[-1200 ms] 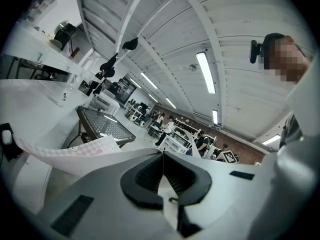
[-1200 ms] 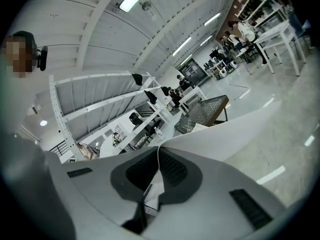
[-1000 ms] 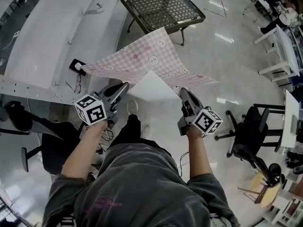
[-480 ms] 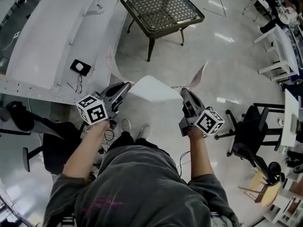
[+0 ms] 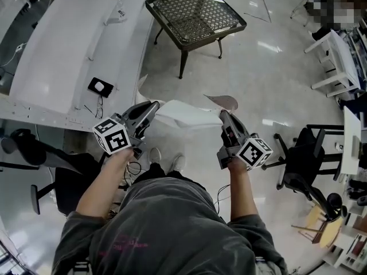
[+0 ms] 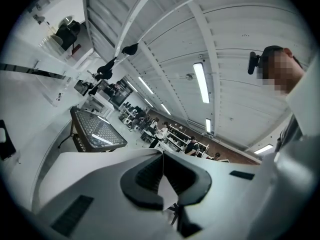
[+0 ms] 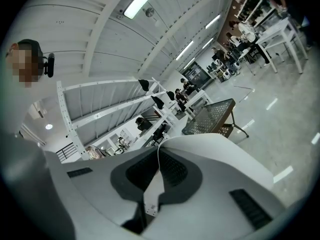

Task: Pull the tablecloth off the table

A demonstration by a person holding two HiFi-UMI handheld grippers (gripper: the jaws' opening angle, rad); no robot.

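Left tongs [image 5: 150,108]: pinched shut on one edge of the tablecloth [image 5: 182,113].
Right tongs [image 5: 223,117]: clamped on its other edge.
Tablecloth: slack between them, well apart from the mesh tabletop [image 5: 195,13].
Nearby: long white tabletop [image 5: 63,50] left, office chair [image 5: 295,168] right.
Shirt print [image 5: 125,246]: pink, too small to read.

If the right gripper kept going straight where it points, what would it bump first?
Apart from the tablecloth it holds, the right gripper likely meets the wire-mesh table first; depth is unclear.
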